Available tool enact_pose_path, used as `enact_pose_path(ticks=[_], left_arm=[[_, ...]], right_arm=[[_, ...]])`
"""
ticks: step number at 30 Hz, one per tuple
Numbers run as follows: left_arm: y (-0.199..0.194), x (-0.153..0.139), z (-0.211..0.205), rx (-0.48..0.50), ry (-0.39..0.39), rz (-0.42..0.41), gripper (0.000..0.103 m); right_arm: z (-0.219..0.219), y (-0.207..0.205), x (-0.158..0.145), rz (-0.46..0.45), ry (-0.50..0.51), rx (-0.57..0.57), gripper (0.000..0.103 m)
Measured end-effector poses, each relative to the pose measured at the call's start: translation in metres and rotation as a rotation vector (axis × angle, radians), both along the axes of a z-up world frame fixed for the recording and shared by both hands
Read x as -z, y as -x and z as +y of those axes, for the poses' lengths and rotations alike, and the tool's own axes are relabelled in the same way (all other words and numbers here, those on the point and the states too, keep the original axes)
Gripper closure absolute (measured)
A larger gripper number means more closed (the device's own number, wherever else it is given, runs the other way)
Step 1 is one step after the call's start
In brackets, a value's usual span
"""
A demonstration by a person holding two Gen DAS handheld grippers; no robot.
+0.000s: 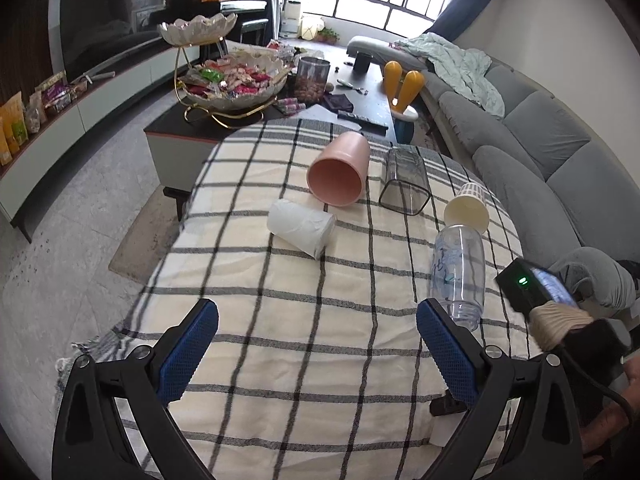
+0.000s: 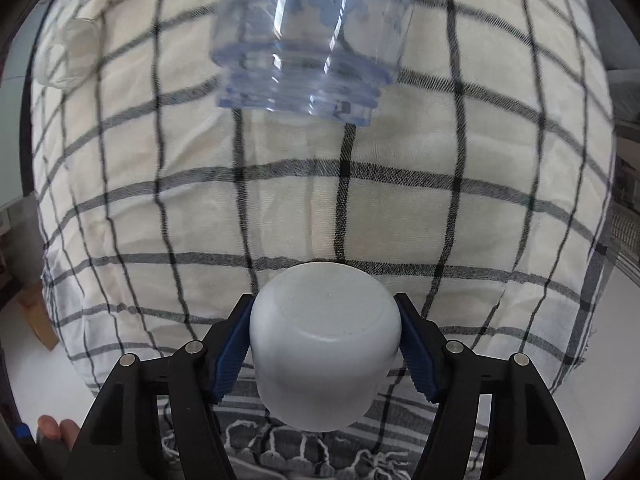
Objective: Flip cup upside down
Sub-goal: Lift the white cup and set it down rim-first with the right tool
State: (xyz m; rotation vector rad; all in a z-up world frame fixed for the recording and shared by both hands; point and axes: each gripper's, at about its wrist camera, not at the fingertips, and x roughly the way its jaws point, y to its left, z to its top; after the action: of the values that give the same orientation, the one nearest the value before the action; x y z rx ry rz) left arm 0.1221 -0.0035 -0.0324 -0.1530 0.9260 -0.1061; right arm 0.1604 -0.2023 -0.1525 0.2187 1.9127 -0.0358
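In the right wrist view my right gripper (image 2: 325, 334) is shut on a white cup (image 2: 326, 344). Its flat bottom faces the camera and it hangs above the checked tablecloth (image 2: 280, 208). In the left wrist view my left gripper (image 1: 318, 338) is open and empty over the near part of the tablecloth (image 1: 320, 320). Several cups lie on their sides ahead of it: a pink cup (image 1: 340, 168), a white cup (image 1: 302, 228), a clear square cup (image 1: 406, 182) and a cream cup (image 1: 468, 208).
A clear plastic bottle (image 1: 458, 272) lies on the cloth at the right, and also shows in the right wrist view (image 2: 308, 40). A snack bowl stand (image 1: 228, 80) and a jar (image 1: 314, 80) sit on the dark table behind. A grey sofa (image 1: 560, 152) runs along the right.
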Motion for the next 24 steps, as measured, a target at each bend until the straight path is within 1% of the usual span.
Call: enact_pose_path(ticks=[2,4,7,10,13,16,17,21,24], left_arm=[[0.004,-0.004,0.004,-0.007,-0.013,-0.018,0.002],[0.009,-0.007,0.010,-0.018,-0.034,-0.042,0.002],[0.017,-0.005,0.020,-0.028,-0.041,-0.063,0.002],[0.024,0.002,0.031,-0.041,-0.051,-0.086,0.002],[0.031,0.012,0.040,-0.050,-0.071,-0.094,0.002],[0.035,0.021,0.049,-0.066,-0.055,-0.089,0.002],[0.035,0.023,0.052,-0.072,-0.051,-0.087,0.002],[0.035,0.033,0.058,-0.087,-0.044,-0.079,0.002],[0.035,0.042,0.059,-0.087,-0.045,-0.057,0.002]], right_arm=[[0.007,0.002,-0.017,-0.086,0.000,-0.014,0.035],[0.018,0.004,-0.035,-0.205,0.001,-0.040,0.035],[0.036,0.009,-0.062,-0.437,0.022,-0.081,0.035],[0.061,0.028,-0.085,-0.723,0.070,-0.118,0.035],[0.069,0.038,-0.096,-0.914,0.118,-0.112,0.035],[0.074,0.045,-0.094,-1.008,0.148,-0.082,0.035],[0.075,0.044,-0.091,-1.023,0.154,-0.073,0.035],[0.077,0.051,-0.076,-1.055,0.194,-0.043,0.035],[0.076,0.056,-0.064,-1.072,0.222,-0.055,0.035]])
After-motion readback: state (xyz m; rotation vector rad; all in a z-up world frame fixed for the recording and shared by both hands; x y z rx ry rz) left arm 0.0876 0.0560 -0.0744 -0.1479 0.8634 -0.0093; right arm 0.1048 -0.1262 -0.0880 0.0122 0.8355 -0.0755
